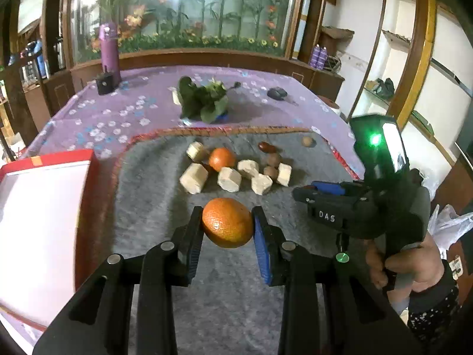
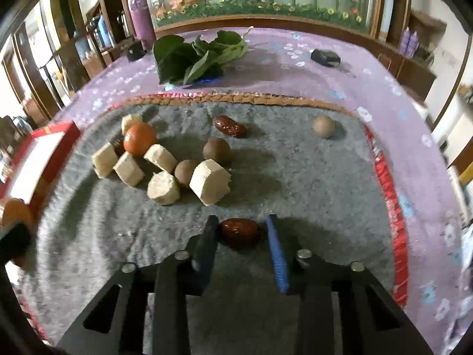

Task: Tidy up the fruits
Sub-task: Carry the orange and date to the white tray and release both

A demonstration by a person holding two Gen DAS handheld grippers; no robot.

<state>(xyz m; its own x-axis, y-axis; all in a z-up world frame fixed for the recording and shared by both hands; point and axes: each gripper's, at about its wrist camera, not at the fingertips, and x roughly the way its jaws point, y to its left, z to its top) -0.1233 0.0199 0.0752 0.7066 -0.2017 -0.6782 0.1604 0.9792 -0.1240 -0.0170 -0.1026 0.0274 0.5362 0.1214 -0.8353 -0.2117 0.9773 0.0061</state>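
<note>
A: Orange (image 1: 227, 226) sits clamped between the left gripper (image 1: 227, 227) pads, above the grey mat (image 1: 236, 290); the red box (image 1: 44, 222) lies directly to its left, so that hand is nearer the box.

B: And the right gripper (image 2: 241, 232)?

A: Red date (image 2: 240, 232) sits between its fingers, long axis crosswise; whether both pads press it, I cannot tell.

B: Any writing?

A: "DAS" on the right gripper's body.
</note>
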